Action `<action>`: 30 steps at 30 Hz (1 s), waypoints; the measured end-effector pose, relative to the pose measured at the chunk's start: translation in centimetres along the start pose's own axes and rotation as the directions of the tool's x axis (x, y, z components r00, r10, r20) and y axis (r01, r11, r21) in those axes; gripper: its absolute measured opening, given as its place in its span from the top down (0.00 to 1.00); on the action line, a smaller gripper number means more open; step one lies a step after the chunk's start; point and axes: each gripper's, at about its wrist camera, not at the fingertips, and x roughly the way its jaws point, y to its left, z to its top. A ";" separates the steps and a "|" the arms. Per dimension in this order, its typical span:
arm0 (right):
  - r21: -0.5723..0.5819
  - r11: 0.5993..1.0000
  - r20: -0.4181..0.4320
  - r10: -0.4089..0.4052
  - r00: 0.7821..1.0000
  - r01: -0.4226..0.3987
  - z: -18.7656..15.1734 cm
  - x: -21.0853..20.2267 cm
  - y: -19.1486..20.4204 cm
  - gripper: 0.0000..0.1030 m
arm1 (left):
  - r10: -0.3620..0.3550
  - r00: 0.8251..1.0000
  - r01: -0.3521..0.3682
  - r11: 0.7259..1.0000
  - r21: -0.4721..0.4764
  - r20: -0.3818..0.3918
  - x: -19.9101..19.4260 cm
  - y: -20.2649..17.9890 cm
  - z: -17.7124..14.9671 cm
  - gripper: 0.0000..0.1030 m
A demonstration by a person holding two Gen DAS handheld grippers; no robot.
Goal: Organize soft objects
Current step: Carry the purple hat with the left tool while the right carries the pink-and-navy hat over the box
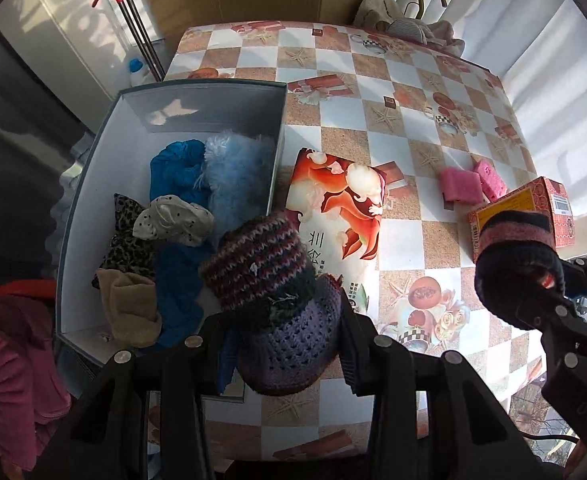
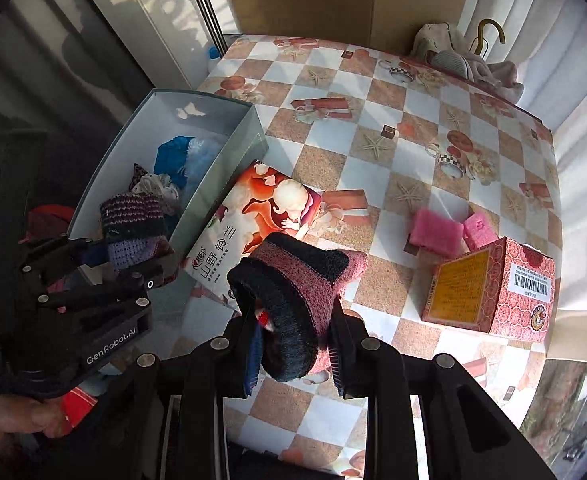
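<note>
My left gripper (image 1: 285, 344) is shut on a knitted piece (image 1: 269, 280) with a maroon-and-white striped top and a purple crochet base, held over the near right corner of the grey box (image 1: 281, 128). The box holds a blue cloth (image 1: 177, 172), a pale blue fluffy item (image 1: 237, 176), a leopard-print piece, a dotted white piece and a beige sock (image 1: 133, 308). My right gripper (image 2: 295, 344) is shut on a black-and-pink knitted slipper (image 2: 293, 296) above the checked tablecloth (image 2: 373, 208). Two pink sponges (image 2: 433, 228) lie on the table to the right.
An orange tissue pack (image 2: 261, 216) lies against the box's right wall. A red carton (image 2: 493, 292) stands near the table's right edge. Beige clothes with a hanger (image 2: 465, 60) sit at the far corner. Red-handled poles (image 1: 133, 32) lean behind the box.
</note>
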 end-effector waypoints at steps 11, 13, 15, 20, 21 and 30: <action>-0.090 0.996 -0.034 0.015 0.999 -0.018 0.6 1.3 3.2 0.72 | 0.021 1.000 -0.023 0.994 -0.109 -0.017 0.2 3.8 -1.6 0.55; -0.105 0.994 -0.039 0.017 0.999 -0.021 0.8 1.4 3.7 0.72 | 0.025 1.000 -0.027 0.992 -0.125 -0.019 0.2 4.4 -1.8 0.55; -0.121 0.992 -0.044 0.019 0.999 -0.025 0.9 1.6 4.2 0.72 | 0.030 0.999 -0.033 0.990 -0.137 -0.024 0.3 4.7 -2.0 0.55; -0.164 0.986 -0.049 0.023 0.999 -0.031 1.2 1.9 5.4 0.72 | 0.038 0.999 -0.041 0.986 -0.162 -0.026 0.3 5.8 -2.3 0.55; -0.171 0.985 -0.050 0.024 0.998 -0.032 1.3 2.0 5.5 0.72 | 0.039 0.999 -0.043 0.985 -0.166 -0.026 0.3 5.9 -2.3 0.55; -0.251 0.967 -0.059 0.021 0.998 -0.035 1.6 2.5 7.5 0.72 | 0.043 0.998 -0.052 0.975 -0.215 -0.043 0.7 7.7 -2.8 0.55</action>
